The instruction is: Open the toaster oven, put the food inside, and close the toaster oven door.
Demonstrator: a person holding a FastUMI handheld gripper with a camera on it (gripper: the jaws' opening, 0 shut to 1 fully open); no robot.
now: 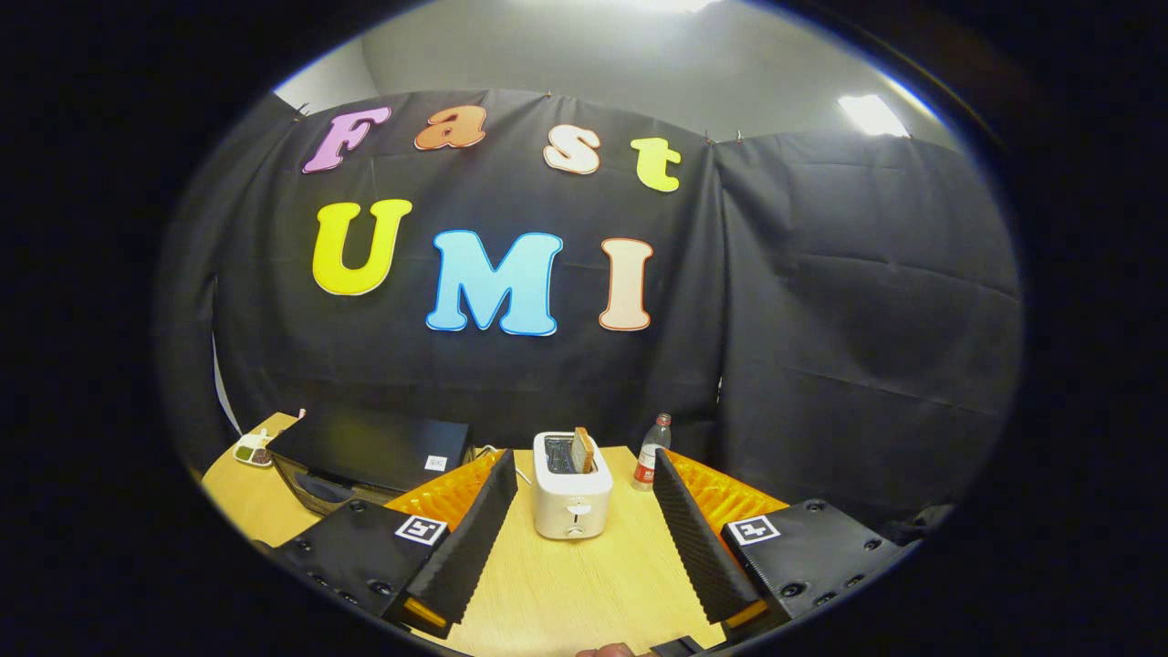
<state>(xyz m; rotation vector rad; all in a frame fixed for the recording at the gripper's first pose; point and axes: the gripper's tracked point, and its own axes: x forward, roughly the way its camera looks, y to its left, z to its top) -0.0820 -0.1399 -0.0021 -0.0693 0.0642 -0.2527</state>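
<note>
Fingers of the gripper [577,525] stand wide apart, nothing between them but bare table [566,584]; it hangs above the near edge, level, looking across the tabletop.

Left to right:

Far left, beyond the left finger: small white dish [253,449] with something dark and greenish in it (too small to name), at the table's far corner.

Next, ahead-left of the left finger, partly hidden behind it: the toaster oven [370,456], a dark box with a glass front. Door looks up and closed, judging from the slice of front that shows. Can't see inside, so can't tell whether food is in there.

Straight ahead, between the finger lines and beyond the tips: white pop-up toaster [572,485] with a brown slice of toast [583,448] standing up in one slot. My guess is that's the food for the task; if so, it sits in the toaster, not the oven.

Just ahead-right: clear plastic bottle [651,452], red label, upright, near the toaster and the cloth wall.

Progress: door closed and gripper holding nothing fits either end, but with the slice out here I'd judge the loading is left.

In the way: the toaster stands close beside the oven's right corner (its cord runs off that way too), so the door's swing there looks tight. Bottle well clear of it.
</note>
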